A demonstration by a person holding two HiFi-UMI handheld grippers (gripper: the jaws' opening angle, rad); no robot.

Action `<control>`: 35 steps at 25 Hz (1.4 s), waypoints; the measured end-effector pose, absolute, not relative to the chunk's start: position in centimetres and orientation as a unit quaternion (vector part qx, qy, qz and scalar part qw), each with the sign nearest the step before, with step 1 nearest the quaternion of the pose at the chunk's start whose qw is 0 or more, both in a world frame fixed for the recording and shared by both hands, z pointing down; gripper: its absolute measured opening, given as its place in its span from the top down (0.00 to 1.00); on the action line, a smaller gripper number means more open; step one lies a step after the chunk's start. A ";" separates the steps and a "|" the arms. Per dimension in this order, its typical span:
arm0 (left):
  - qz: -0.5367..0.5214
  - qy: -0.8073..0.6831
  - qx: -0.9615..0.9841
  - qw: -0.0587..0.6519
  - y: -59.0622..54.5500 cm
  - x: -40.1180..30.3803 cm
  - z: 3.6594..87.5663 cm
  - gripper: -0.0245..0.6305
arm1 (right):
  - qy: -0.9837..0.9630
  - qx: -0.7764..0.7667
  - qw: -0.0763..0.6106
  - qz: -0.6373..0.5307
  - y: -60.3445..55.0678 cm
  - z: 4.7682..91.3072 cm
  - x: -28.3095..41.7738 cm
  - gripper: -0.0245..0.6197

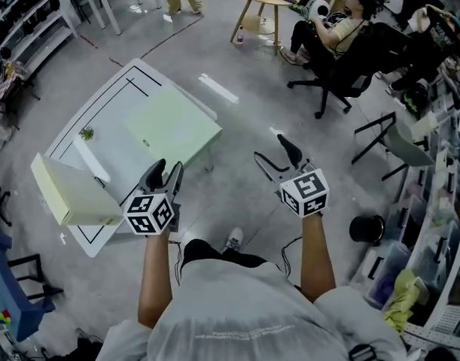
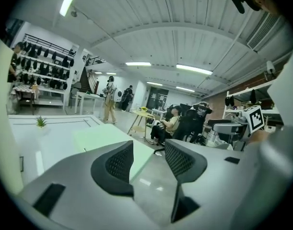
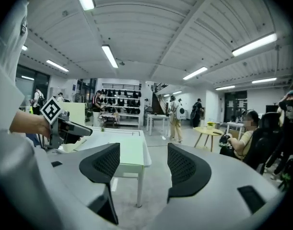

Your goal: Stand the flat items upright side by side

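L grip: left gripper (image 1: pixel 166 170) has its jaws spread and nothing between the pads. It hangs at the table's near edge, over the floor.
R grip: right gripper (image 1: pixel 269 147) has its jaws wide apart and is empty, off the table and clear of all items.
Item 1: green board (image 1: pixel 173 126) lies flat on the table (image 1: pixel 102 104). It is just ahead of the L grip's tips and ahead-left of the R grip.
Item 2: second board (image 1: pixel 71 194), pale and thicker, is close on the L grip's left side and raised on edge. Can't tell if it stands free or leans.
Other: small plant (image 1: pixel 86 133) is ahead-left of the L grip, beyond item 2.
Handling (judged): item 1 looks thin, broad, stiff and light. Its face is smooth, so prob. slippery under the pads. It sits flush on the top, so there is no room for a jaw beneath its middle.
Grip pt (judged): take the edge nearest the R grip, at the table rim where a jaw can get under. Pinch the rim, not the face, then tip it up beside item 2.
Risk (judged): a broad face can swing or slide in a one-pt pinch. Steady it w/ the other grip.
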State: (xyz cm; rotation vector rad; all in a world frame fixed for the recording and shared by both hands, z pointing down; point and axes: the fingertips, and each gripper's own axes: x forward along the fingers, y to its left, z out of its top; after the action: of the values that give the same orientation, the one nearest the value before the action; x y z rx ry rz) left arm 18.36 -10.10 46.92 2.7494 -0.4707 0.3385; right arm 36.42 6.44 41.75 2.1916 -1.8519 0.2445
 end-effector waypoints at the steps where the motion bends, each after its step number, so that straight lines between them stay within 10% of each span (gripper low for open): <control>1: 0.124 -0.179 0.959 0.179 -10.6 18.4 47.7 0.63 | -0.650 0.744 0.126 0.091 5.4 41.9 37.2 0.45; 7: 0.131 -0.285 0.893 0.324 -13.8 15.6 54.4 0.59 | -0.693 0.700 0.107 0.134 -0.3 44.7 40.1 0.45; 35: -0.055 -0.329 0.743 0.580 -16.7 17.8 65.6 0.43 | -0.727 0.450 0.036 0.518 -15.7 63.9 40.3 0.44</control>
State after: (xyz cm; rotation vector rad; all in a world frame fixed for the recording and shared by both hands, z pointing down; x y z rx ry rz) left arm 17.81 -16.70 65.60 1.7373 -0.7692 -0.1281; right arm 40.35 -15.70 63.89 1.3819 -2.2321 1.5913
